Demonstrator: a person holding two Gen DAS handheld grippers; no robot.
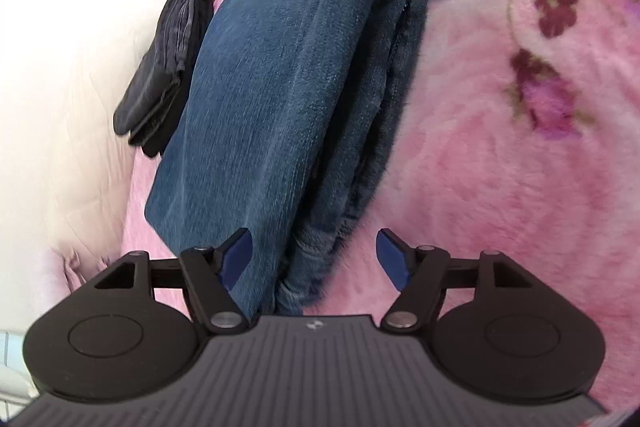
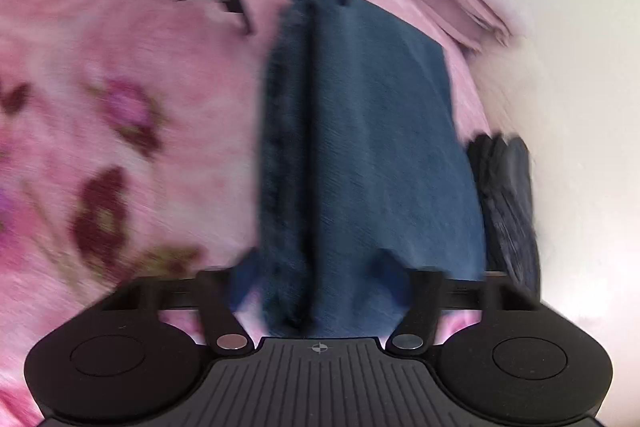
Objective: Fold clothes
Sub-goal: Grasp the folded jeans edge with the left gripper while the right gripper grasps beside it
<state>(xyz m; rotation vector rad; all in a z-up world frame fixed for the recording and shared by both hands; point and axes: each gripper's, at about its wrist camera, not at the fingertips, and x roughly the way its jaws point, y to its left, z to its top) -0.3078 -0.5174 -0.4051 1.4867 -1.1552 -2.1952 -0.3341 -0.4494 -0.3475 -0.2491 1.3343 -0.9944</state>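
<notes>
Blue fleecy folded garment [image 1: 280, 99] lies lengthwise between my two wide-open, empty hand-held grippers, left hand-held gripper [image 1: 316, 259] near, right hand-held gripper [image 2: 320, 279] at its far end.

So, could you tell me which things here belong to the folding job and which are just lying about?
Job:
- folded blue garment
- left gripper, open
- right gripper, open

Lying about:
- dark folded garment
- pink floral blanket
- pink folded cloth

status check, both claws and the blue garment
Left claw open, right claw open. Blue garment folded on pink blanket. Dark garment alongside, not obstructing.
</notes>
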